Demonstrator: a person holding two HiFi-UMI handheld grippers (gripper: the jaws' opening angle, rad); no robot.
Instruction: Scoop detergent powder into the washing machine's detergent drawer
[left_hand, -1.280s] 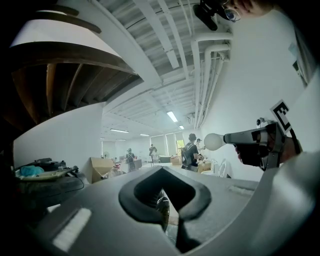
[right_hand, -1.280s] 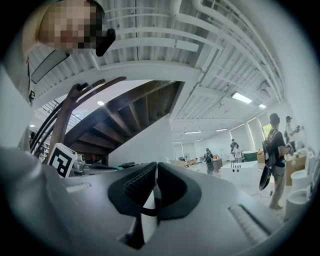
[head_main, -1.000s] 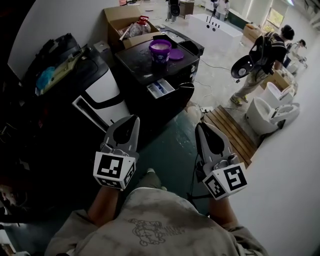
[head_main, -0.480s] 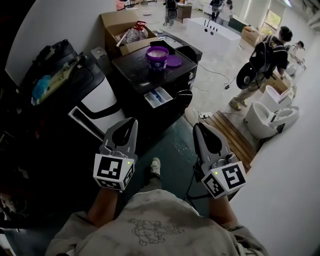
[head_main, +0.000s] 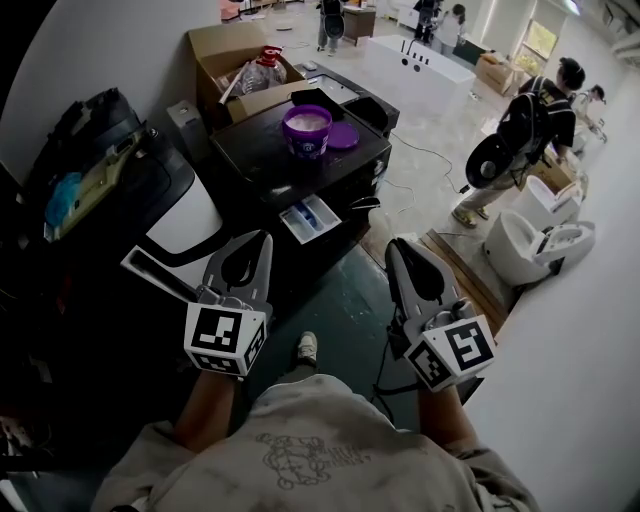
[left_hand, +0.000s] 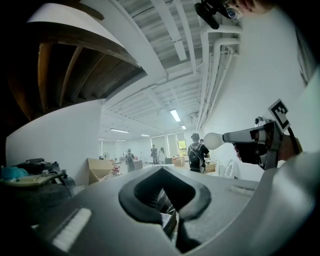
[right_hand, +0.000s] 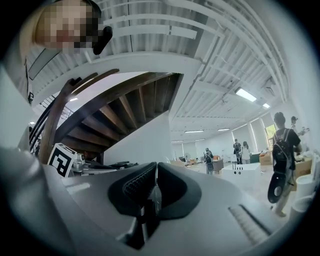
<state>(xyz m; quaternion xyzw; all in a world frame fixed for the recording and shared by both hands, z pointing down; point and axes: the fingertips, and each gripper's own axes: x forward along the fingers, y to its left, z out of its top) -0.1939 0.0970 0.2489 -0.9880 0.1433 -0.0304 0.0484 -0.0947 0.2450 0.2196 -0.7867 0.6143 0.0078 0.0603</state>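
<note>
A black washing machine (head_main: 300, 165) stands ahead in the head view. On its top sits a purple tub of white detergent powder (head_main: 307, 129) with its purple lid (head_main: 347, 135) beside it. The detergent drawer (head_main: 309, 219) is pulled out at the machine's front. My left gripper (head_main: 258, 242) and right gripper (head_main: 397, 250) are held side by side well short of the machine, both shut with nothing in them. In the left gripper view the right gripper (left_hand: 215, 140) shows at the right.
A white and black appliance (head_main: 170, 225) with dark clutter stands left of the machine. A cardboard box (head_main: 240, 62) with a plastic bottle is behind it. Wooden slats (head_main: 462, 268), white toilets (head_main: 520, 240) and a person (head_main: 510, 140) with a backpack are at the right. A cable lies on the floor.
The view has moved closer to the washing machine: it sits lower and nearer in the head view. Both grippers keep their places in the frame and stay shut.
</note>
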